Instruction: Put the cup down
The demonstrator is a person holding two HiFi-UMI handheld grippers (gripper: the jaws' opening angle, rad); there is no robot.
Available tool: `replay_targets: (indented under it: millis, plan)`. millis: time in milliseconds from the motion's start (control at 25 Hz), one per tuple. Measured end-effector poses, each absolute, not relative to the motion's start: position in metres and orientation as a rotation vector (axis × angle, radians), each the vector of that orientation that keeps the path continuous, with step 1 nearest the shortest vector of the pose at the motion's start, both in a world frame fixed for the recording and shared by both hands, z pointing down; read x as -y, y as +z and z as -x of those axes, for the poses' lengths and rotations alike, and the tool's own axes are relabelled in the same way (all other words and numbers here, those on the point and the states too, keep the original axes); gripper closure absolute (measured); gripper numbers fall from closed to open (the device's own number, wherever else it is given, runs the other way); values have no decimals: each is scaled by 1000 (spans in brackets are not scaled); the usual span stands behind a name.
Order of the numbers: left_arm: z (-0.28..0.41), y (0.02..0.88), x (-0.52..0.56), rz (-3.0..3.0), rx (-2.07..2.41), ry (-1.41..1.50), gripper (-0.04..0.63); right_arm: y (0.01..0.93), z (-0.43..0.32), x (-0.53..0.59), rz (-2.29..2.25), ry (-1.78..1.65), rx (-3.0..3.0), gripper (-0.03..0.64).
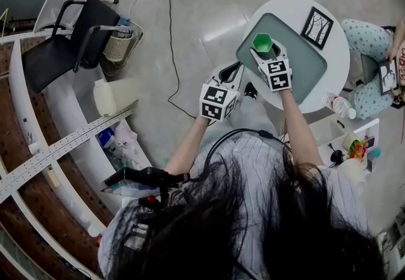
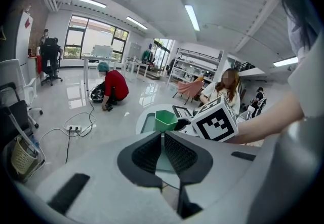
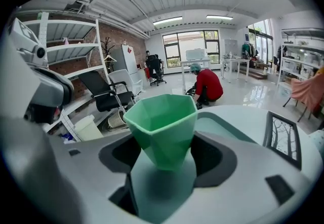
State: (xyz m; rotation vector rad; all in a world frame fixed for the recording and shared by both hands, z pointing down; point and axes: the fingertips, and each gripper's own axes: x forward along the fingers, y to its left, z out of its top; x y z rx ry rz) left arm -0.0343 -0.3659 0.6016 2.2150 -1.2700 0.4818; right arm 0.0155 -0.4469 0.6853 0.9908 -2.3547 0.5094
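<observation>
A faceted green cup (image 1: pixel 262 42) (image 3: pixel 162 125) stands upright between the jaws of my right gripper (image 1: pixel 266 52) (image 3: pixel 165 153), which is shut on its lower part. It is over the near-left part of the grey-green tray (image 1: pixel 307 70) (image 3: pixel 223 125) on the round white table (image 1: pixel 335 60); whether its base touches the tray I cannot tell. My left gripper (image 1: pixel 233 71) (image 2: pixel 163 139) hangs just left of the table's edge, over the floor, with its jaws shut together on nothing. In the left gripper view the cup (image 2: pixel 166 119) shows beyond the jaws.
A black-framed picture (image 1: pixel 317 26) lies at the tray's far right. A water bottle (image 1: pixel 340 105) lies on the table's near right rim. A seated person (image 1: pixel 370 50) is beyond the table. A black chair (image 1: pixel 69 41), wastebasket (image 1: pixel 119 47) and floor cable (image 1: pixel 171 25) are at left.
</observation>
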Motion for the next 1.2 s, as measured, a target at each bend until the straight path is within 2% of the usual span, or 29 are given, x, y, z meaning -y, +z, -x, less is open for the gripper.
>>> replay_targets:
  millis: [1200]
  plan:
    - [51,596,357,-2203,1296,491,568,710,-24,432,-960,644,2240,293]
